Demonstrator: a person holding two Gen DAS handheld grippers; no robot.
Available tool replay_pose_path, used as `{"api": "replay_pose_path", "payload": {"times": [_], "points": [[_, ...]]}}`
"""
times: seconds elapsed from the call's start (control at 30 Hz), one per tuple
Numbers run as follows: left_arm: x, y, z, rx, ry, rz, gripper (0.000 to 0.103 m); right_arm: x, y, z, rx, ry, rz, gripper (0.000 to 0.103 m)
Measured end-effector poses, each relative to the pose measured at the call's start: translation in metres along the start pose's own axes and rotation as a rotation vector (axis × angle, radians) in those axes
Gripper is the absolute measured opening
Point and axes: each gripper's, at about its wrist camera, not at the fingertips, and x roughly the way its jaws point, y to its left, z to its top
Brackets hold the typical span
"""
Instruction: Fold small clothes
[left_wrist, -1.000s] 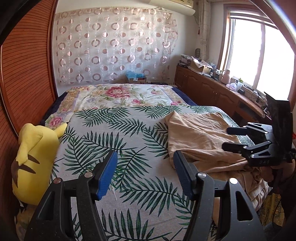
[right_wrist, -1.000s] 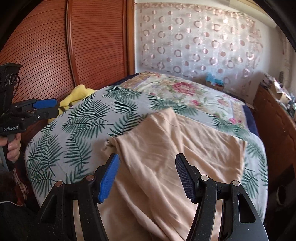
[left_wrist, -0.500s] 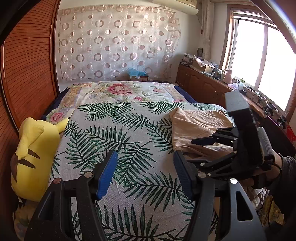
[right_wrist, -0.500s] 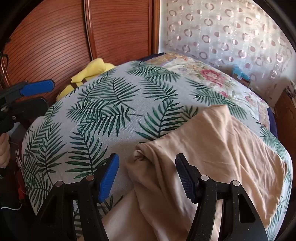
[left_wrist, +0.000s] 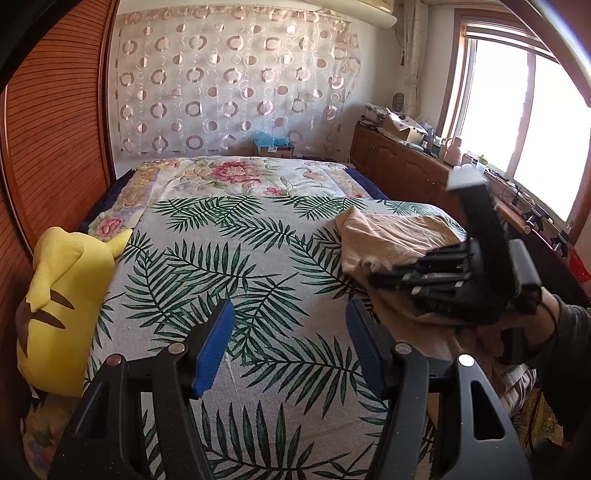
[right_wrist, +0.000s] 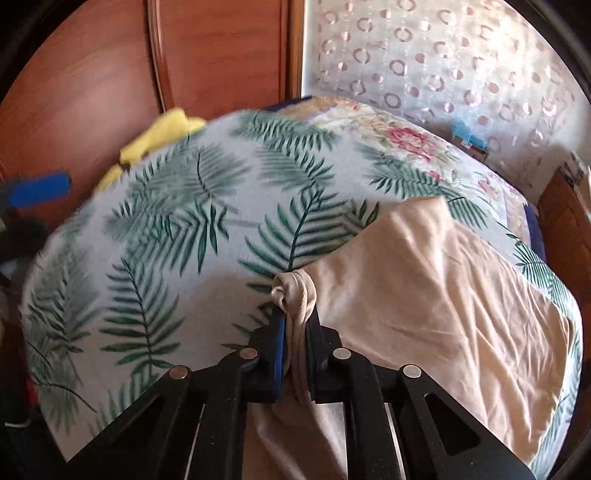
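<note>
A beige garment (right_wrist: 424, 295) lies crumpled on the right side of the bed; it also shows in the left wrist view (left_wrist: 391, 240). My right gripper (right_wrist: 295, 325) is shut on a bunched edge of the garment, and it shows from the side in the left wrist view (left_wrist: 373, 277). My left gripper (left_wrist: 290, 347) is open and empty above the palm-leaf bedspread (left_wrist: 229, 266), to the left of the garment. One of its blue fingers (right_wrist: 37, 190) shows at the left edge of the right wrist view.
A yellow plush toy (left_wrist: 62, 302) lies at the bed's left edge against the wooden wall (left_wrist: 48, 129). A floral quilt (left_wrist: 240, 177) covers the far end. A wooden cabinet (left_wrist: 406, 170) with clutter runs along the right under the window.
My right gripper has closed on the bunched edge of the beige garment, which it was only straddling before. The left gripper has stayed open and nearly still.
</note>
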Motion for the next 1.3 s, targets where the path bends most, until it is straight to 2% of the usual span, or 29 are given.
{"api": "replay_pose_path", "payload": {"times": [0.17, 0.4, 0.57, 0.73, 0.9, 1.07, 1.13, 1.23, 1.3], "points": [[0.002, -0.004, -0.001, 0.005, 0.005, -0.011, 0.064, -0.047, -0.033, 0.008, 0.067, -0.12, -0.072, 0.008], [0.007, -0.016, -0.003, 0.016, 0.016, -0.034, 0.064, -0.081, -0.103, 0.015, 0.148, -0.166, -0.228, 0.008], [0.011, -0.022, -0.005, 0.029, 0.028, -0.046, 0.064, -0.069, -0.144, 0.014, 0.216, -0.109, -0.326, 0.008], [0.013, -0.028, -0.006, 0.03, 0.037, -0.051, 0.064, -0.043, -0.16, 0.013, 0.271, -0.046, -0.385, 0.008], [0.015, -0.032, -0.006, 0.038, 0.04, -0.053, 0.064, -0.023, -0.158, 0.018, 0.273, -0.013, -0.402, 0.008], [0.015, -0.036, -0.006, 0.047, 0.038, -0.056, 0.064, -0.029, -0.161, 0.026, 0.292, -0.024, -0.389, 0.008], [0.015, -0.037, -0.005, 0.052, 0.038, -0.058, 0.064, -0.042, -0.163, 0.02, 0.296, -0.041, -0.402, 0.026], [0.016, -0.04, -0.005, 0.058, 0.037, -0.061, 0.064, -0.062, -0.155, 0.005, 0.291, -0.081, -0.376, 0.04], [0.015, -0.041, -0.004, 0.06, 0.034, -0.063, 0.064, -0.072, -0.148, -0.008, 0.287, -0.093, -0.374, 0.044]]}}
